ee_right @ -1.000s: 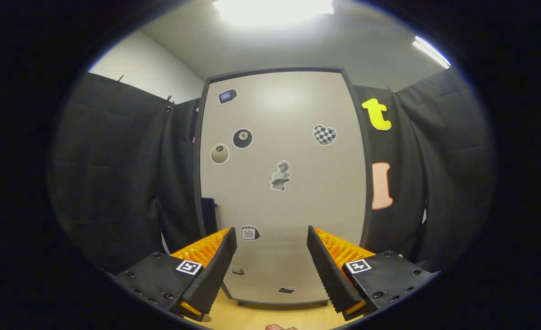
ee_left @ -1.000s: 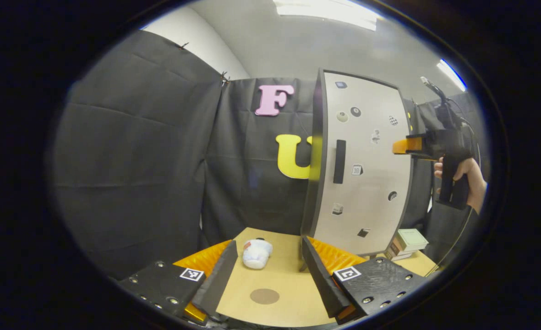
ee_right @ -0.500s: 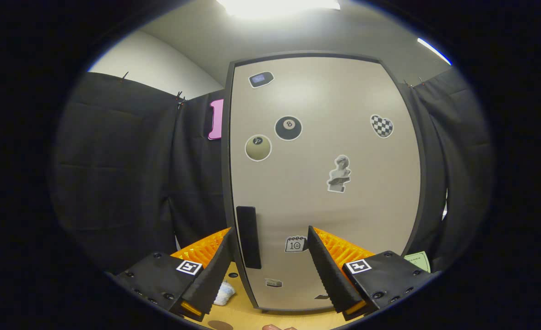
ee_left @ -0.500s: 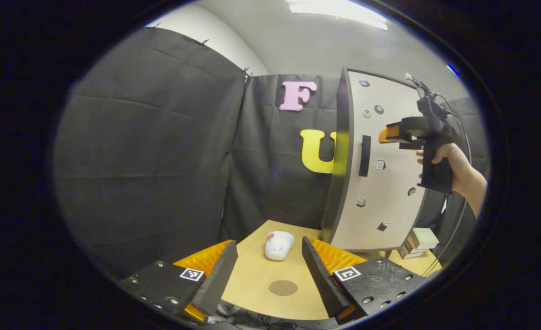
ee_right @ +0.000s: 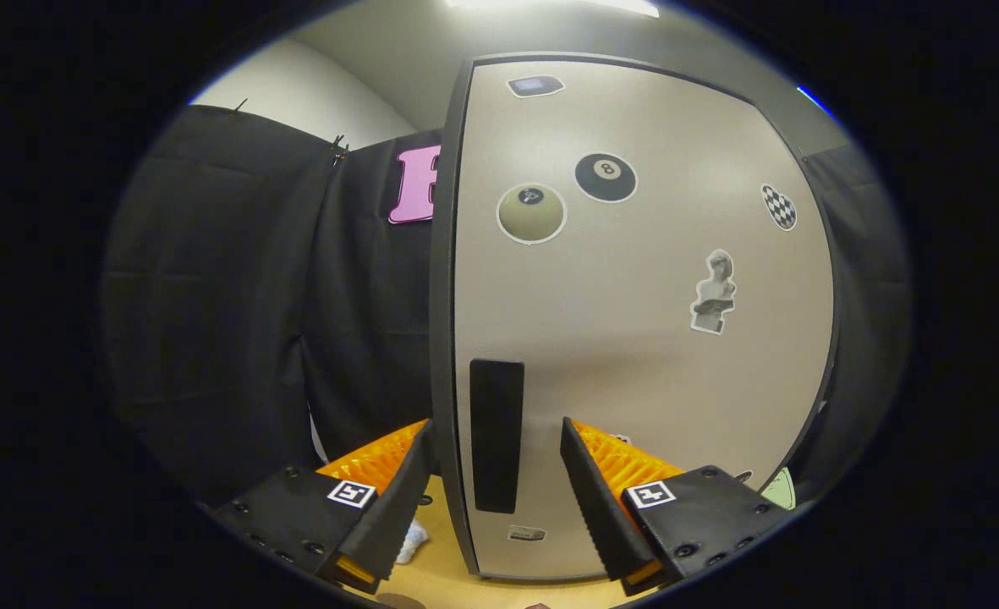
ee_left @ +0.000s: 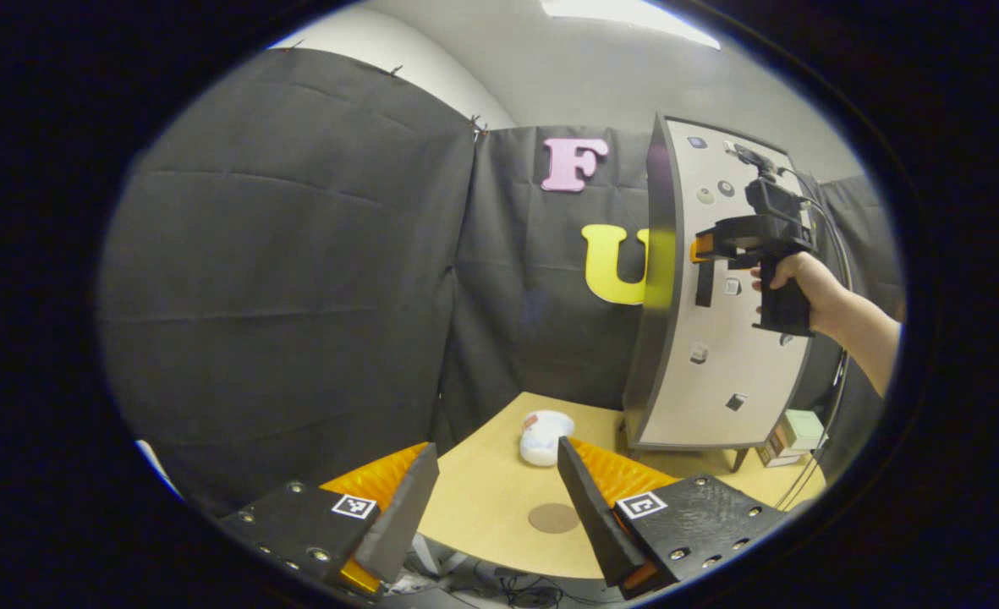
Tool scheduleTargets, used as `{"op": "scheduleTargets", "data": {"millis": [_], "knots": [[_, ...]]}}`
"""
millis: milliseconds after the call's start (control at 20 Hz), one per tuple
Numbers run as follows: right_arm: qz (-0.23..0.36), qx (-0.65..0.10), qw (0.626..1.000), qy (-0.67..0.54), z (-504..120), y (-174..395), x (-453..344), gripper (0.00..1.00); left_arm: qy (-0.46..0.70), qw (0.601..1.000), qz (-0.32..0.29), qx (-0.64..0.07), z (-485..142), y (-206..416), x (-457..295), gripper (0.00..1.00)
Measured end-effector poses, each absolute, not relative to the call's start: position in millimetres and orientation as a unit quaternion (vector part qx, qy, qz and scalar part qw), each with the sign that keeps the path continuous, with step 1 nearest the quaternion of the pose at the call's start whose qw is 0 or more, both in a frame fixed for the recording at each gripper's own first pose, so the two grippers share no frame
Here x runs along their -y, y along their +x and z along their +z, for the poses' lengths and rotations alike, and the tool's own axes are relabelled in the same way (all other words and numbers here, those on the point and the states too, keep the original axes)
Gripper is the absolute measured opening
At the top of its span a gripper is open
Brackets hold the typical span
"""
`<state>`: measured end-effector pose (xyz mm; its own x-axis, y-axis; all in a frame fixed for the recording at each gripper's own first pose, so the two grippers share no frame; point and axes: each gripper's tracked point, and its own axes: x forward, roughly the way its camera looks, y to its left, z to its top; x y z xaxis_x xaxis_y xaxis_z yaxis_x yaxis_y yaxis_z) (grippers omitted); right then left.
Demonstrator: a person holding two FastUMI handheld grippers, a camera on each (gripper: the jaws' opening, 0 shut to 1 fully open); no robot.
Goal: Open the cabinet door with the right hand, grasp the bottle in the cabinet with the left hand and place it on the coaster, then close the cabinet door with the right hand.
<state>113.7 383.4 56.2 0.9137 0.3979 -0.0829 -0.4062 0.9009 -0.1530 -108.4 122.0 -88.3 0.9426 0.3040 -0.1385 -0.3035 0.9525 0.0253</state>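
Observation:
The grey cabinet [ee_left: 723, 338] stands on the table's right side, its sticker-covered door [ee_right: 634, 338] shut. A black vertical handle [ee_right: 496, 444] sits near the door's left edge. My right gripper [ee_right: 492, 499] is open, with the handle between its two fingers and not pressed. In the left gripper view a hand holds that right gripper [ee_left: 695, 249] up against the handle [ee_left: 704, 283]. My left gripper [ee_left: 499, 507] hangs open over the table's near edge with nothing in it. The round brown coaster [ee_left: 553, 518] lies just ahead of it. The bottle is hidden behind the door.
A white rounded object [ee_left: 544, 436] lies on the wooden table [ee_left: 482, 499] left of the cabinet's foot; it also peeks out in the right gripper view [ee_right: 414, 541]. Small stacked boxes [ee_left: 791, 431] sit right of the cabinet. Black cloth walls close off the back and left.
The right gripper has moved left and closer to the door, bringing the handle between its fingers. The left gripper has swung left and back, so the cabinet now sits farther right in its view.

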Motion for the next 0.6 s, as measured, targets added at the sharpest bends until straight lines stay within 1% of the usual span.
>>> {"op": "scheduleTargets", "data": {"millis": [100,150,200,250,300,400,450,500,550,600], "knots": [[0.198,-0.039,0.975,-0.096,48,123,-388,0.8,-0.002,0.985,0.158,-0.073,-91,-108,-126,0.87],[0.19,-0.044,0.976,-0.101,44,126,-388,0.77,-0.005,0.985,0.159,-0.074,-93,-107,-128,0.87],[0.186,-0.048,0.976,-0.1,41,129,-389,0.71,-0.006,0.984,0.159,-0.075,-94,-106,-129,0.87],[0.174,-0.054,0.979,-0.094,38,132,-387,0.71,-0.009,0.984,0.16,-0.074,-93,-105,-130,0.87],[0.181,-0.065,0.978,-0.084,33,133,-390,0.5,-0.017,0.984,0.161,-0.071,-89,-104,-131,0.85],[0.181,-0.07,0.978,-0.076,31,133,-390,0.36,-0.041,0.984,0.162,-0.053,-76,-104,-132,0.86],[0.178,-0.069,0.979,-0.077,31,133,-390,0.35,-0.049,0.984,0.165,-0.046,-74,-105,-133,0.87],[0.175,-0.073,0.979,-0.073,30,134,-390,0.32,-0.053,0.983,0.168,-0.043,-73,-106,-135,0.86],[0.171,-0.075,0.98,-0.071,30,133,-389,0.31,-0.056,0.983,0.167,-0.043,-76,-106,-135,0.85],[0.169,-0.08,0.98,-0.07,29,132,-389,0.31,-0.061,0.984,0.159,-0.044,-78,-106,-132,0.87]]}}
